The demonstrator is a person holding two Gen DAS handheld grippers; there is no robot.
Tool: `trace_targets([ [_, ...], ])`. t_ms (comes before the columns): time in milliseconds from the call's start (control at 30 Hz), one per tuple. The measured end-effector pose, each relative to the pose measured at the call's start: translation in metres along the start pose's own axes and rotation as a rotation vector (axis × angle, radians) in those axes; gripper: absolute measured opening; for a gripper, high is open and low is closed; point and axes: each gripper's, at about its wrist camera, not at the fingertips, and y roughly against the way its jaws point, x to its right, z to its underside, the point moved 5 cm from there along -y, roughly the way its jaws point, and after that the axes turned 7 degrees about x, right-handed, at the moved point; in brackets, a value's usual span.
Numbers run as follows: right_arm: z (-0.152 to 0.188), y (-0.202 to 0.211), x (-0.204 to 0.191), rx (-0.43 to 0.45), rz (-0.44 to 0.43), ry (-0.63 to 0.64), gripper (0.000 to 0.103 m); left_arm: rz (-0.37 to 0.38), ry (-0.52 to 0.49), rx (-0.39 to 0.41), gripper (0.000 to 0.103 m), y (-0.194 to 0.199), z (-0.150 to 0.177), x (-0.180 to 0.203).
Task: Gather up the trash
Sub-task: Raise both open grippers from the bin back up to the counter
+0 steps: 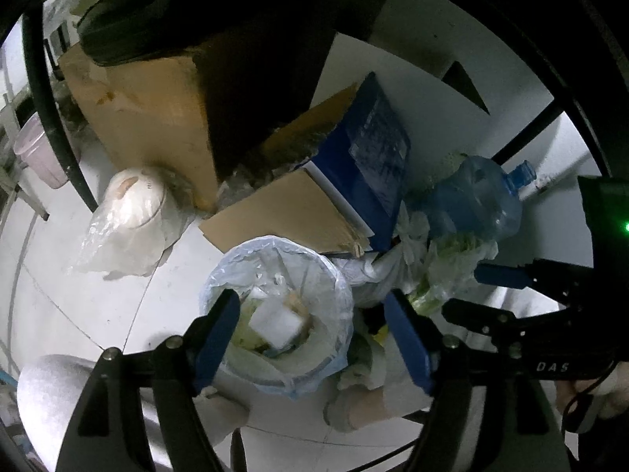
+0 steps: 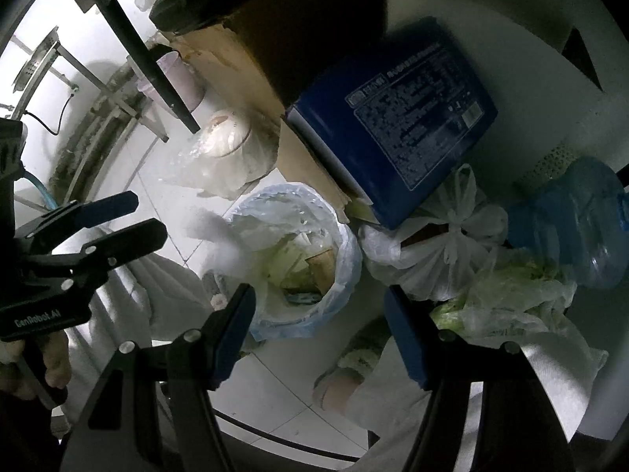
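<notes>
Left gripper (image 1: 314,334) jaws apart, over upright lined bin (image 1: 275,310), mouth up.

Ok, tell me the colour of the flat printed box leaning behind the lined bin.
Dark blue, with a pale printed label; the box shows best in the right wrist view.

floor (image 2: 118,181): white tile, grey grout | wall (image 1: 424,90): white | light: dim
</notes>
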Motion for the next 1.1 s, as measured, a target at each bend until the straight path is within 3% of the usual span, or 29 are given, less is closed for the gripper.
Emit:
trace_targets([
  [1100, 0.003, 0.078, -0.046, 0.157, -0.026, 0.093, 0.066, -0.058, -0.042, 0.186, 0.076, 0.105, -0.001, 0.008],
])
